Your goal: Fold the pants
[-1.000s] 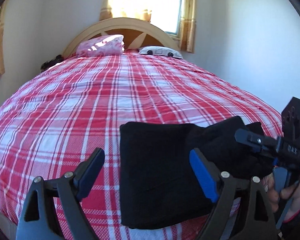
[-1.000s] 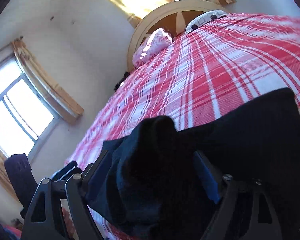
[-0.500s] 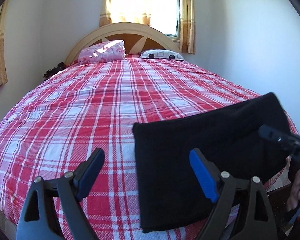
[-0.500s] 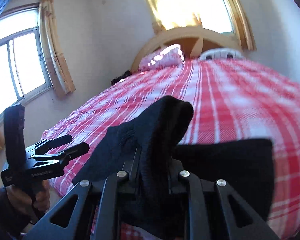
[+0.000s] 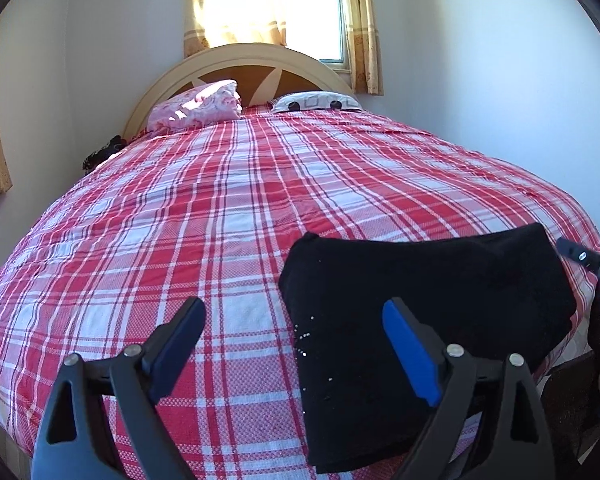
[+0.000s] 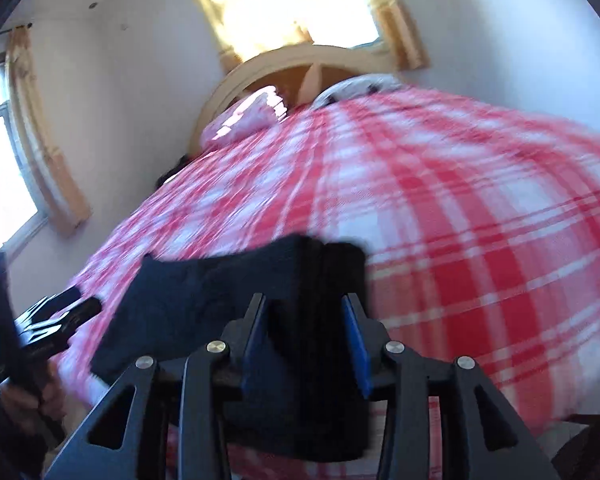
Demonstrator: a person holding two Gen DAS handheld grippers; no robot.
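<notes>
Left hand-held gripper (image 5: 290, 332): jaws wide, nothing between them, hovering over the bed (image 5: 220, 208) at lower centre of its frame. Its right finger overlaps the pants' near left part; contact cannot be told.

Right hand-held gripper (image 6: 306, 332): jaws narrow and just been opening; a thick fold of the pants (image 6: 236, 304) sits between the blue pads. Blur hides whether the pads press on it.

Pants: black, folded into a flat block, lower right of the left view, on the red plaid bedcover near the bed's foot edge. Pink pillow (image 5: 196, 106) and headboard (image 5: 244, 56) at upper centre.
</notes>
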